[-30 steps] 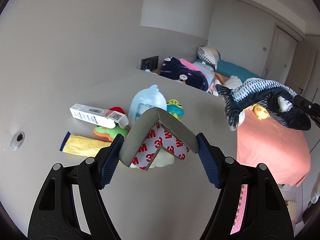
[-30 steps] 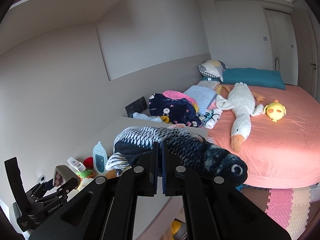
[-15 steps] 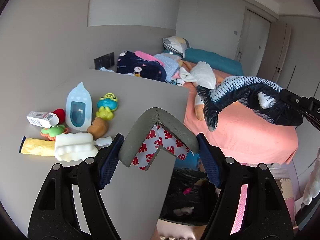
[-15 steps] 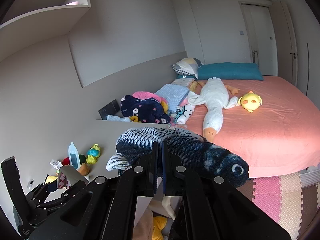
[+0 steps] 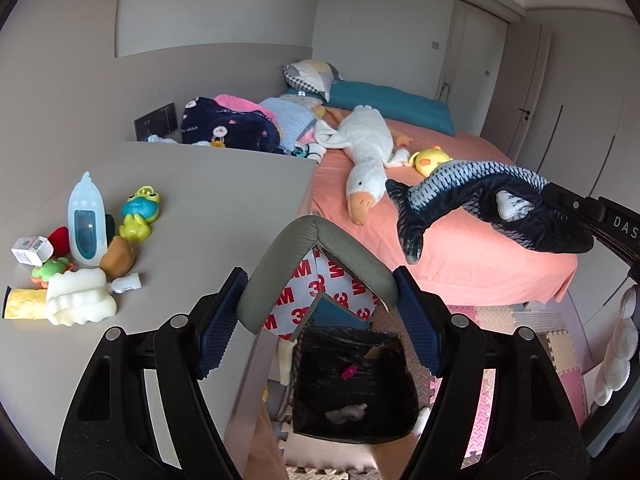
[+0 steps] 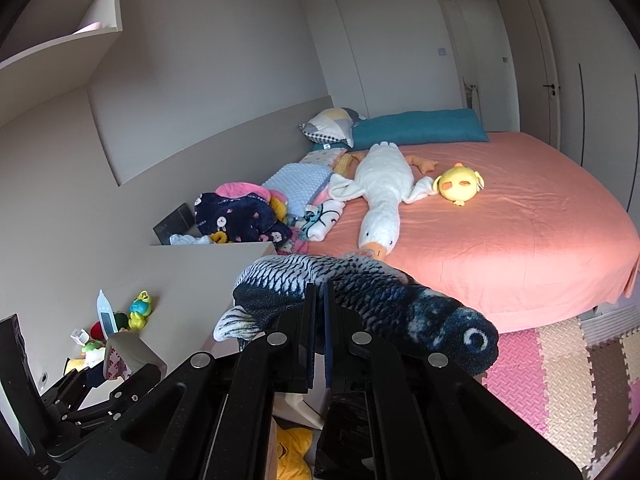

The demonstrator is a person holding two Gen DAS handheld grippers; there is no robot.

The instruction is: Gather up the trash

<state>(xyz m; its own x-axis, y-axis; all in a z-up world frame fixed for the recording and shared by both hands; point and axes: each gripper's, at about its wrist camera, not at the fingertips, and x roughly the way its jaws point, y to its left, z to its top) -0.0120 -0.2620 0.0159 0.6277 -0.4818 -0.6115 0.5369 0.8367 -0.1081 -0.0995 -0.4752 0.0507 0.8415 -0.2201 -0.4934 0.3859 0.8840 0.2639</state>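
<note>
Left claw (image 5: 318, 304) grips grey corner guard (image 5: 316, 256), backing printed "3M".

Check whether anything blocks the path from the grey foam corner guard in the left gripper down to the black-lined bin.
Nothing visible does. The corner guard, clamped in the left gripper, hangs past the table edge, with the open bin directly below in this view. The bin's mouth is uncovered; only small scraps lie inside.

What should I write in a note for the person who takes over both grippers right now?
Left gripper: shut on the bent grey foam guard, held above the black-lined bin beside the table.
Right gripper: shut on the plush fish, in the air near the bed.
Done: a few scraps lie in the bin.
Left: drop the guard; decide on the fish; the box and other small items are on the table.
</note>
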